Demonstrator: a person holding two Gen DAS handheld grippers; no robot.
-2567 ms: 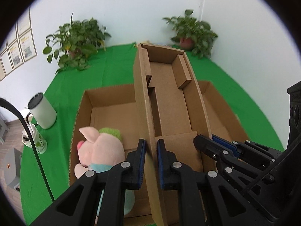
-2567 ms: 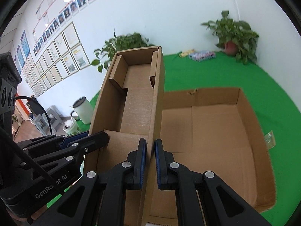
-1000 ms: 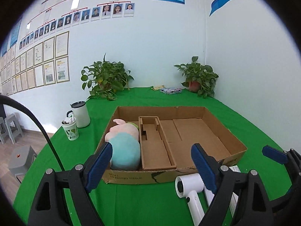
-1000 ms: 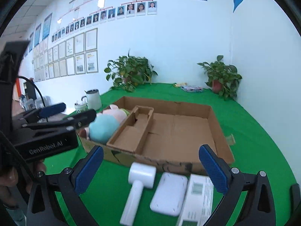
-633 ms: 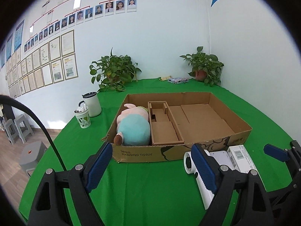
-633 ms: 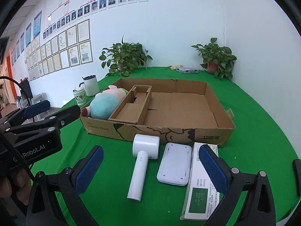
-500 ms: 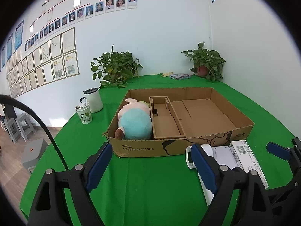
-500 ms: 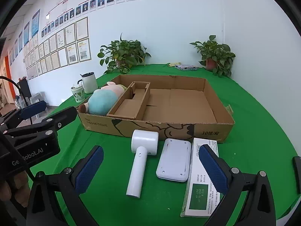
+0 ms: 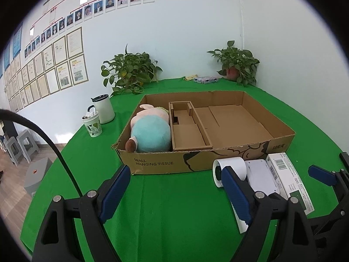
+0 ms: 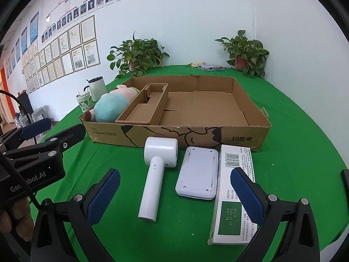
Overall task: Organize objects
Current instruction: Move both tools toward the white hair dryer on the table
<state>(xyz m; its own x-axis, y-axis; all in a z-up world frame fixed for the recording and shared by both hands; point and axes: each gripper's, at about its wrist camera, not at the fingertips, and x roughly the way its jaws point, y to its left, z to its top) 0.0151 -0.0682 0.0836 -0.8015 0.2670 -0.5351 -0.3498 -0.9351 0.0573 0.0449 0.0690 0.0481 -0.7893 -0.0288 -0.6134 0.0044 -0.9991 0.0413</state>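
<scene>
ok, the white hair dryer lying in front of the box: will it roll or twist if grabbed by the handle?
The hair dryer lies flat with its barrel head at the far end, so it is probably top-heavy and may swing in a handle grip. The handle looks smooth and rounded, likely slippery. The T shape should keep it from rolling far.

plush toy (image 10: 113, 106) in box (image 10: 244, 138) left end; dryer (image 10: 157, 166), pad (image 10: 197, 171), carton (image 10: 234, 187) before box.

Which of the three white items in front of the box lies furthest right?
The long carton with the barcode and green label; the flat white case sits mid-row, the hair dryer leftmost.
</scene>
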